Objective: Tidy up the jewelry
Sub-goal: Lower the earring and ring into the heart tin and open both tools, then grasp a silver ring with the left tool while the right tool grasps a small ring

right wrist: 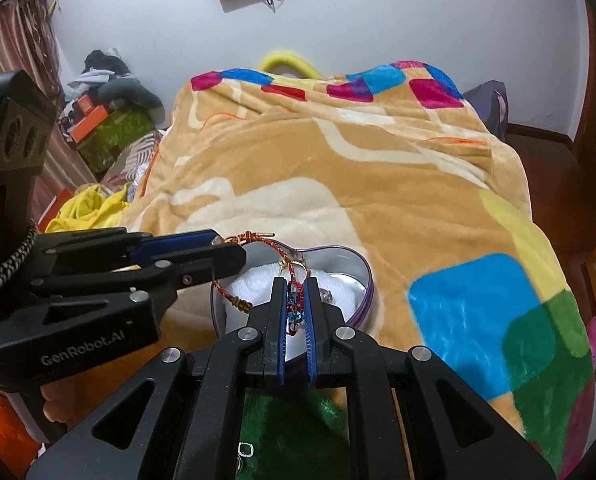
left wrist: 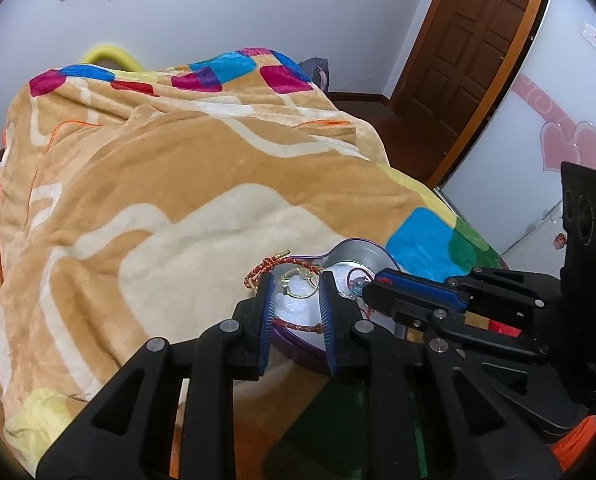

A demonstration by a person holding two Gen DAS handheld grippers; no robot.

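I have both grippers down at the heart-shaped tin (right wrist: 368,294), which sits on the blanket (right wrist: 378,184) at about 6 o'clock in both wrist views. The tin has a purple outer wall and a shiny metal inside, and it is lined with white padding (right wrist: 254,284). On that padding lies a red-and-gold braided cord bracelet (right wrist: 234,298) — one loop of it spills over the tin's rim at roughly 10 o'clock in the left wrist view, ending in a small gold toggle (left wrist: 283,254). A thin gold hoop (left wrist: 298,282) rests on the padding near the middle of the tin, framed between my left fingers. My left gripper (left wrist: 297,284) stands with its jaws parted wide over the padding, gripping nothing that I can see. My right gripper (right wrist: 296,290) is nearly closed, its blue pads pressed on a beaded piece (right wrist: 294,312) with red thread and blue and clear beads, which hangs between them over the tin's near side. A clear bead or two (right wrist: 325,295) shows just beside the right finger at 3 o'clock of it; I cannot tell whether that belongs to the same strand. In the left wrist view the right gripper comes in from 3 o'clock, its tip (left wrist: 374,290) over the tin's right lobe.
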